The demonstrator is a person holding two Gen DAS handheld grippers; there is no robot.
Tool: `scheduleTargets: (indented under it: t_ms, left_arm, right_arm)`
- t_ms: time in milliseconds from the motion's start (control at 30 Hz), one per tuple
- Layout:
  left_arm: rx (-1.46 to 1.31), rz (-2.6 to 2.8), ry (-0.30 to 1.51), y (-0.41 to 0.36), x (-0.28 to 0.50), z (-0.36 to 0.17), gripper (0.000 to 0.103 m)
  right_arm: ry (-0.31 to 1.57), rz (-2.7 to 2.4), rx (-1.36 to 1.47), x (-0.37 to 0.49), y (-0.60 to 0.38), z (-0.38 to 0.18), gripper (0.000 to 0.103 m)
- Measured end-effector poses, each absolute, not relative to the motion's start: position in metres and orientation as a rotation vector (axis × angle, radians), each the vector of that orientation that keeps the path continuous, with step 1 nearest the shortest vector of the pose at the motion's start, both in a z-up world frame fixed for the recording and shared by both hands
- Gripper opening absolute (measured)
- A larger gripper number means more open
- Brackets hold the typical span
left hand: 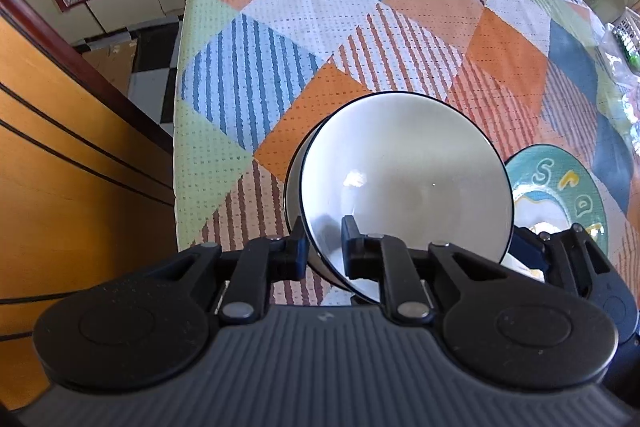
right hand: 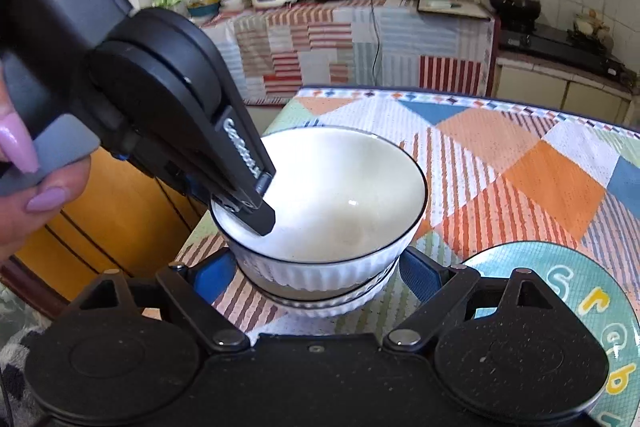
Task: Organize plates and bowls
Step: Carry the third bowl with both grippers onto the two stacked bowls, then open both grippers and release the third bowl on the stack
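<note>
- White bowl [right hand: 340, 195] nested in a second bowl [right hand: 332, 301], near table [right hand: 520, 163] left edge, both empty.
- Left gripper [left hand: 322, 247] pinching upper bowl's rim.
- Right gripper [right hand: 316, 275] spread around stack.
- Teal plate [right hand: 580, 291] just beside.

The white bowl [left hand: 404, 183] is seen close up from the left wrist camera, aimed down across the patterned tablecloth [left hand: 280, 39], and from the right wrist camera, aimed toward the kitchen counter [right hand: 360, 39], the bowl, green plate [right hand: 592, 311] and tablecloth being shared.
</note>
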State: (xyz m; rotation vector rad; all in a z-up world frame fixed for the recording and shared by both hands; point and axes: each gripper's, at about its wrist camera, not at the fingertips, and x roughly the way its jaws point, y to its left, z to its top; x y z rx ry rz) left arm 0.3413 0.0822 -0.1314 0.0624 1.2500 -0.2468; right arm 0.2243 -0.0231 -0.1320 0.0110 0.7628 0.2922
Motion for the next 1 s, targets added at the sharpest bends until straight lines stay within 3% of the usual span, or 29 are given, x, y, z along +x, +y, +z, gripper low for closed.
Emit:
scheduleTargets:
  t_ms: [300,500,700,800,1000]
  left_arm:
    - [0.11,-0.24,1.199,0.074,0.337,-0.127,0.028]
    - [0.153,-0.247,1.157,0.071,0.326,-0.122,0.03]
    - [0.058,-0.261,1.175,0.089,0.323,-0.118,0.036]
    - [-0.046,-0.299,1.167,0.102,0.324,-0.116,0.044]
    - [-0.134,-0.313,1.113,0.126,0.316,-0.106,0.04]
  right_arm:
    - [0.774,0.234,-0.075,0.222,-0.011,-0.134,0.091]
    - [0.76,0.205,-0.063,0.219,-0.009,-0.136,0.087]
    - [0.799,0.229,0.011,0.221,-0.015,-0.137,0.086]
    - [0.769,0.224,-0.025,0.216,-0.011,-0.139,0.086]
    - [0.759,0.204,-0.007,0.205,-0.013,-0.138,0.087]
